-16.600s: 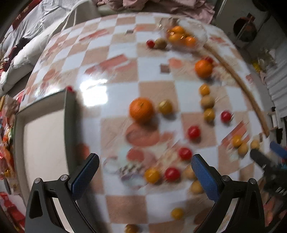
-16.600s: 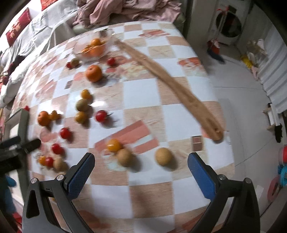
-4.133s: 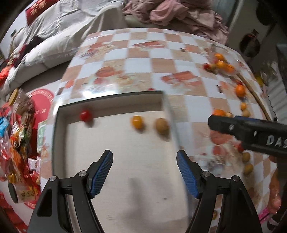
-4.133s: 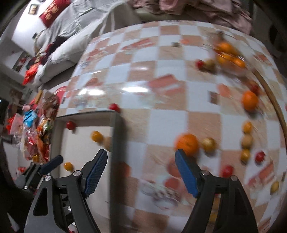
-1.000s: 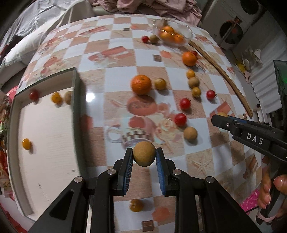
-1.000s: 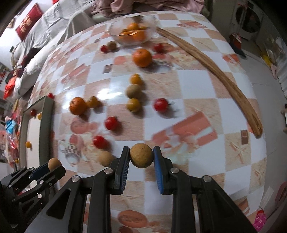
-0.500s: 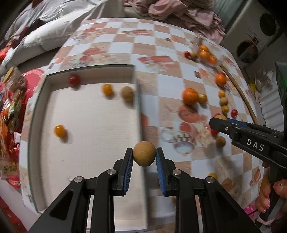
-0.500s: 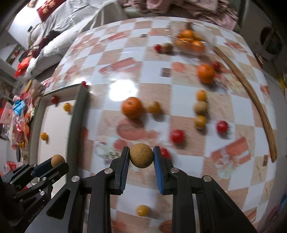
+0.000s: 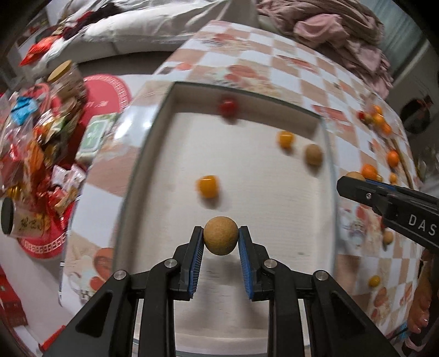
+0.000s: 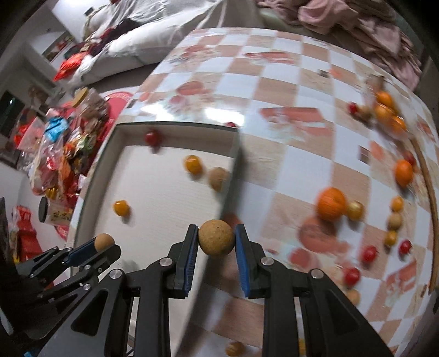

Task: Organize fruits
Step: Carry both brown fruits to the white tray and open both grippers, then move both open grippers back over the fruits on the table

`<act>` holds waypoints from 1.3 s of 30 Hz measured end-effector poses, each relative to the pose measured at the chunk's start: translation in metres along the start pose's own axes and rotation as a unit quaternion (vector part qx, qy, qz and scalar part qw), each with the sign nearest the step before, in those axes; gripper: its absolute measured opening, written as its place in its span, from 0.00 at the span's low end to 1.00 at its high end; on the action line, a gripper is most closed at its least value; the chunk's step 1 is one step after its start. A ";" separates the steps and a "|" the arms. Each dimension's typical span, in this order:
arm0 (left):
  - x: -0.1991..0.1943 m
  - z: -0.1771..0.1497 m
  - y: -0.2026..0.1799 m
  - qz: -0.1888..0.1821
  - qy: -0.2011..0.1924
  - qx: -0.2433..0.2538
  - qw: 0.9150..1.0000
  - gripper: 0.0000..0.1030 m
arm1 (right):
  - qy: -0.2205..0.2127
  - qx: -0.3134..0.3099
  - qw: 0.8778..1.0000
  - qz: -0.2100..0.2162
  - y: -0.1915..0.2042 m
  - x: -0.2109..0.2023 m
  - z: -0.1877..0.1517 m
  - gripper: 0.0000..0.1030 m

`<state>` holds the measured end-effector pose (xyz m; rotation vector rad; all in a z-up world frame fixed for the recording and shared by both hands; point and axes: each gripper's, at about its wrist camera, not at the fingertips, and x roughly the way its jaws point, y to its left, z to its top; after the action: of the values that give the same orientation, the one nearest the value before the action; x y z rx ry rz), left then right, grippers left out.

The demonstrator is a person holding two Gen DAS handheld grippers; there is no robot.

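Note:
My left gripper [image 9: 221, 240] is shut on a round tan fruit [image 9: 220, 238] and holds it above the white tray [image 9: 277, 208]. The tray holds a red tomato [image 9: 227, 107], two orange fruits [image 9: 285, 138] [image 9: 208, 186] and a tan fruit [image 9: 313, 154]. My right gripper [image 10: 216, 238] is shut on another tan fruit [image 10: 216, 236], above the tray's right rim [image 10: 233, 175]. In the right wrist view the left gripper [image 10: 90, 250] shows at lower left with its fruit [image 10: 103, 241]. Several loose tomatoes and oranges [image 10: 330, 203] lie on the checkered table.
A glass bowl of oranges [image 10: 384, 107] stands at the table's far right. A long wooden stick [image 10: 430, 197] lies along the right edge. Snack packets and a jar [image 9: 65, 79] sit on the floor to the left. Bedding and clothes [image 9: 329, 24] lie beyond the table.
Both grippers, each still shut on its tan fruit, have swung left from the loose fruit toward the tray; the left one is now over the tray.

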<state>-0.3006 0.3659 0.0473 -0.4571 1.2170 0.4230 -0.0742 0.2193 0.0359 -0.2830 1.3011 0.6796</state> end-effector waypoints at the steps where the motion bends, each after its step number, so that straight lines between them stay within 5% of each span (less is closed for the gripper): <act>1: 0.003 0.001 0.006 0.003 0.001 -0.003 1.000 0.26 | 0.003 -0.004 1.000 0.003 0.006 0.004 0.002 0.28; 22: 0.030 0.001 0.023 0.023 0.025 0.018 0.999 0.27 | 0.049 -0.043 0.997 -0.031 0.052 0.071 0.025 0.29; 23: 0.030 0.001 0.022 0.024 0.026 0.021 0.999 0.36 | 0.049 -0.046 0.997 -0.033 0.052 0.070 0.024 0.30; 24: 0.030 0.000 0.022 0.029 0.026 0.021 0.999 0.64 | 0.049 -0.047 0.997 -0.033 0.053 0.070 0.024 0.31; 25: 0.027 -0.001 0.023 0.034 0.018 0.017 0.999 0.75 | 0.050 -0.045 0.997 -0.028 0.052 0.070 0.025 0.34; 31: 0.022 -0.003 0.022 0.031 0.008 0.023 0.999 0.76 | 0.048 -0.036 0.998 -0.021 0.049 0.065 0.024 0.50; 35: 0.019 -0.004 0.022 0.036 0.010 0.019 0.999 0.76 | 0.036 -0.026 0.999 -0.008 0.048 0.056 0.026 0.77; 39: 0.014 -0.002 0.017 0.035 0.009 0.024 0.999 0.76 | 0.012 0.000 1.000 0.005 0.038 0.035 0.028 0.78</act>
<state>-0.3075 0.3794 0.0314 -0.3793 1.2608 0.4492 -0.0711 0.2747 0.0172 -0.2842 1.3263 0.6868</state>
